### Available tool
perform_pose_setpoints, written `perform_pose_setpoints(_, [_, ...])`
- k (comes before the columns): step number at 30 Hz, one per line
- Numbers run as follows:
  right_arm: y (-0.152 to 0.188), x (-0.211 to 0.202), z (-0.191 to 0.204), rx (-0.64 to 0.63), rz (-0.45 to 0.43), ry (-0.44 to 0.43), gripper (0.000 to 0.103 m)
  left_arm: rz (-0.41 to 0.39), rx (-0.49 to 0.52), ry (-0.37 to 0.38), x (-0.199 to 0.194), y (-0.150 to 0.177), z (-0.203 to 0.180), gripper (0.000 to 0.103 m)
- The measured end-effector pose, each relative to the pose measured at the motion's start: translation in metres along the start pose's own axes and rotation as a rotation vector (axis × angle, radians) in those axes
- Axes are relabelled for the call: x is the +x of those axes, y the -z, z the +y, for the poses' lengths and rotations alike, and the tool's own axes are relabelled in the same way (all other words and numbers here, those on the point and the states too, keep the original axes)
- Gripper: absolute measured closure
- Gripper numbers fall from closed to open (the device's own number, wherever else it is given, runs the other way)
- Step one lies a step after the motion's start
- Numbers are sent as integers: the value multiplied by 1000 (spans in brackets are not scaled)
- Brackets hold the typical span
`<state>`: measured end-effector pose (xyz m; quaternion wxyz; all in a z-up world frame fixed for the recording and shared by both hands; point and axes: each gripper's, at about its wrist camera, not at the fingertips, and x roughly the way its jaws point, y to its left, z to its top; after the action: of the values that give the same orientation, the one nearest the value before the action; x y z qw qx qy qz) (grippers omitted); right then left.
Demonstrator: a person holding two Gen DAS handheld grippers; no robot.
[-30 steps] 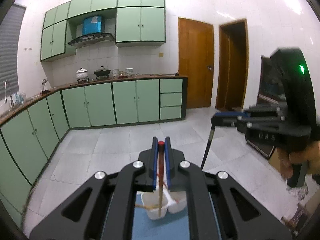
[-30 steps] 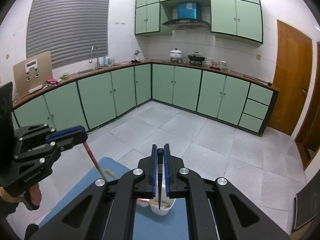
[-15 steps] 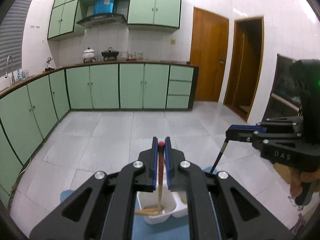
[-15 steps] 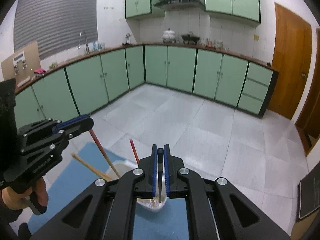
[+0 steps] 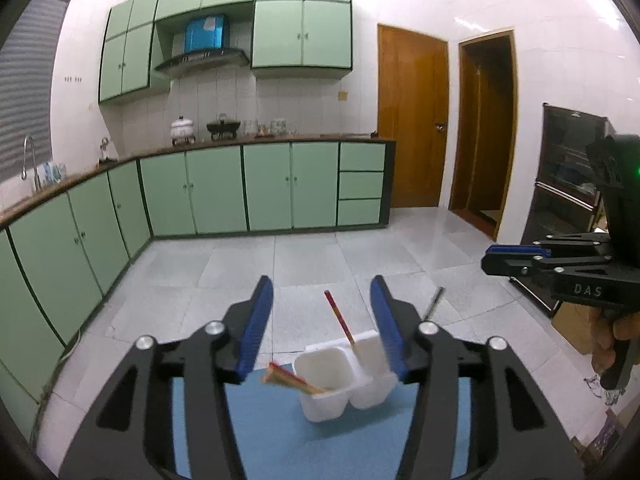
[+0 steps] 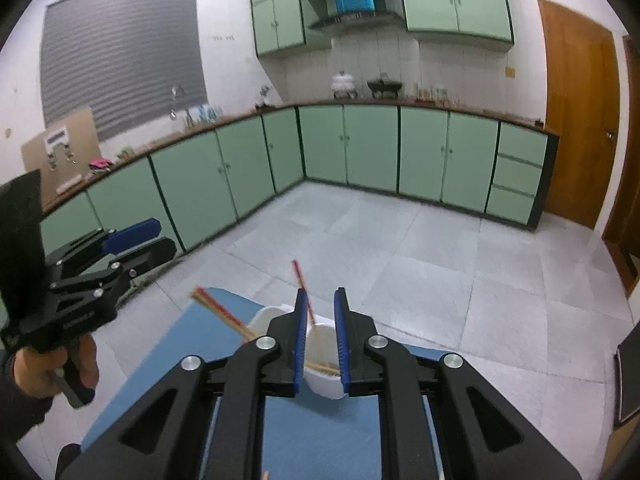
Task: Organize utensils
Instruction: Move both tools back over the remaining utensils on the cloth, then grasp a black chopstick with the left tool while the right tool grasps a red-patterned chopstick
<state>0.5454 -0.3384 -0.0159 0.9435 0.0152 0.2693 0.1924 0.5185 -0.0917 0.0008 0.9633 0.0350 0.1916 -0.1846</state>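
A white two-compartment holder (image 5: pixel 344 376) stands on a blue mat (image 5: pixel 280 440). Red-tipped wooden chopsticks (image 5: pixel 294 378) lean out of its left compartment; one red chopstick (image 5: pixel 340 316) stands in the right compartment beside a dark utensil (image 5: pixel 434 302). My left gripper (image 5: pixel 322 320) is open and empty, above and behind the holder. My right gripper (image 6: pixel 322 336) is open a little and empty, just above the holder (image 6: pixel 320 376); the red chopstick (image 6: pixel 300 276) rises behind its left finger. The leaning chopsticks (image 6: pixel 222 310) also show there. Each gripper shows in the other's view, the right (image 5: pixel 496 258) and the left (image 6: pixel 136 236).
The mat (image 6: pixel 312 440) lies on a table edge over a grey tiled floor (image 5: pixel 320 256). Green cabinets (image 5: pixel 240 188) line the far walls. A wooden door (image 5: pixel 412 120) and a dark shelf unit (image 5: pixel 568 184) stand at the right.
Both grippers have opened and let go: the red chopstick from the left and the dark utensil from the right now stand in the holder. Both grippers have pulled back a little.
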Motion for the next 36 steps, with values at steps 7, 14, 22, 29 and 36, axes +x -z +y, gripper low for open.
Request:
perform_pose_setpoints(7, [117, -76, 48, -32, -21, -2, 80, 12, 93, -3, -107, 83, -40, 39])
perform_pose_setpoints(14, [249, -103, 80, 72, 85, 6, 80, 122, 7, -23, -174, 208, -75, 33])
perform_pose_setpoints(22, [358, -105, 87, 209, 162, 67, 80, 281, -179, -93, -177, 317, -89, 31])
perform_pose_setpoints(29, [391, -97, 85, 257, 186, 75, 80, 337, -193, -128, -148, 353, -97, 41])
perform_pose_setpoints(36, [400, -87, 96, 194, 198, 100, 80, 360, -191, -137, -134, 364, -105, 47])
